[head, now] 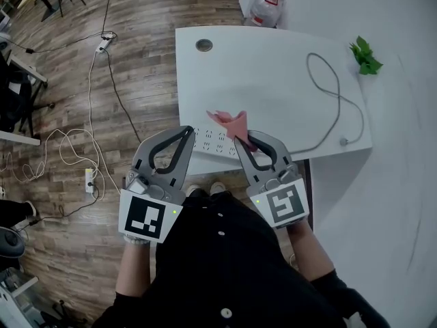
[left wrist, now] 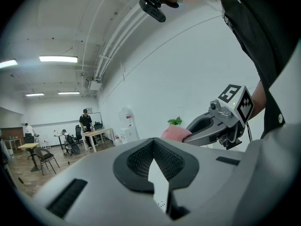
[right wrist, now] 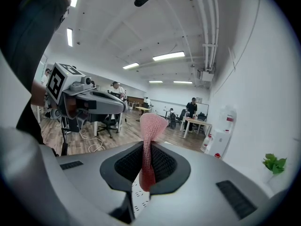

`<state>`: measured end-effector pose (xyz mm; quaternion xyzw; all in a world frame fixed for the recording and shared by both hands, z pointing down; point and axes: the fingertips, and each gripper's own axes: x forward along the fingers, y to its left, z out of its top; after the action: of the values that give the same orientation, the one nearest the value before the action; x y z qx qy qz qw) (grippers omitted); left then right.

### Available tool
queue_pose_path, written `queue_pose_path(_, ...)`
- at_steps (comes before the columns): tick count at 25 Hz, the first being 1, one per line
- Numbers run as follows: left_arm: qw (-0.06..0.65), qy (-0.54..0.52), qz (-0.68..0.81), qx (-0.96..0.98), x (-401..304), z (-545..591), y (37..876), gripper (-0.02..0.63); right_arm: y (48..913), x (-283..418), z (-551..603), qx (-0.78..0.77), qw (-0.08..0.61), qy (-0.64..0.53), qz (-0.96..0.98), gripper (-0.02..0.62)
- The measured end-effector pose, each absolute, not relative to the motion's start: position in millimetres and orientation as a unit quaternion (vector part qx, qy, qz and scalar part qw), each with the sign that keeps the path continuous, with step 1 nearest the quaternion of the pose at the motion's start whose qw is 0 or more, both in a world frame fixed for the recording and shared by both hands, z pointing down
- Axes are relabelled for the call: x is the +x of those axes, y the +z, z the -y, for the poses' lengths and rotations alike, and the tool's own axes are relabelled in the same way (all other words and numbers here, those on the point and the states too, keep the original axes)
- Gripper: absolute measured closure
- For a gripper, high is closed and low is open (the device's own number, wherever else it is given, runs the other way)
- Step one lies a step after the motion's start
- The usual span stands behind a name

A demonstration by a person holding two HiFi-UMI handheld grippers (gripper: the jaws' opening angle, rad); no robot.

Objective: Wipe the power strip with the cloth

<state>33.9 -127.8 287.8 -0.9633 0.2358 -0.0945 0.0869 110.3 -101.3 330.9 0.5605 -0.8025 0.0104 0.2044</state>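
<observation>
The white power strip (head: 212, 143) lies along the near edge of the white table (head: 273, 74). Its grey cable (head: 328, 94) loops off to the right. My right gripper (head: 243, 142) is shut on a pink cloth (head: 229, 122), which sticks up from the jaws just above the strip's right part. In the right gripper view the cloth (right wrist: 151, 126) stands pinched between the pads (right wrist: 162, 164). My left gripper (head: 185, 130) is shut with nothing in it, its tip at the strip's left end. The left gripper view shows the cloth (left wrist: 176, 133) in the other gripper.
A small green plant (head: 365, 56) sits at the table's far right and a round grommet (head: 203, 45) at its far left. A water bottle (head: 270, 9) stands on the floor beyond. Cables and another power strip (head: 89, 180) lie on the wooden floor to the left.
</observation>
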Motion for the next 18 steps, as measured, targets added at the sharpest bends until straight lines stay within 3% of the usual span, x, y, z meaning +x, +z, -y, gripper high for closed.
queue_pose_path(18, 0.086, -0.098, -0.238, -0.963, 36.7, 126.2, 293.1, 0.595, 335.0, 111.3, 101.4, 0.557, 0.207, 0.013, 0.804, 0.538)
